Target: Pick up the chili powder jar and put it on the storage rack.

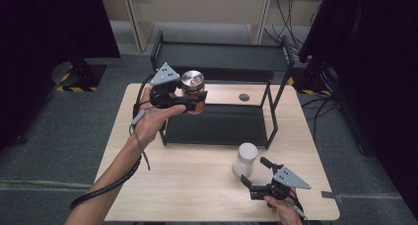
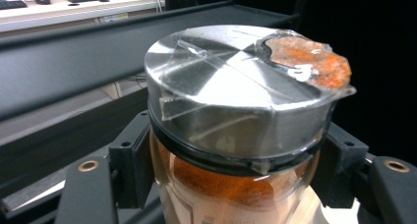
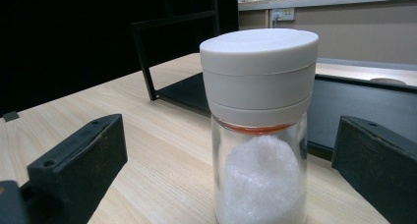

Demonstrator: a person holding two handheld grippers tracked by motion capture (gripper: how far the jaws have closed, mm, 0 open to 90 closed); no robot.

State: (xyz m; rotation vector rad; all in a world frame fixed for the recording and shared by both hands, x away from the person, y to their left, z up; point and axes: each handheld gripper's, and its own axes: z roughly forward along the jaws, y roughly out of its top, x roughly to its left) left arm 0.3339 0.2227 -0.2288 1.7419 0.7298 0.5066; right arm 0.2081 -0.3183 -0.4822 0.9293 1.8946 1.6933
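My left gripper (image 1: 195, 101) is shut on a glass jar (image 1: 193, 93) with a silver lid and orange powder inside, held in the air over the left end of the black two-tier rack (image 1: 222, 131). In the left gripper view the jar (image 2: 236, 135) stands upright between the jaws, with clear tape across its lid. My right gripper (image 1: 252, 171) stands open near the table's front right. A white-lidded jar (image 1: 245, 159) of white grains stands on the table just beyond its fingertips. In the right gripper view that jar (image 3: 260, 135) sits between the two jaws, apart from both.
The rack's upper shelf (image 1: 222, 57) lies at the back, its lower shelf over the table's far half. A small dark round disc (image 1: 244, 97) lies on the wooden table (image 1: 187, 180) behind the rack. Dark partitions stand at both sides.
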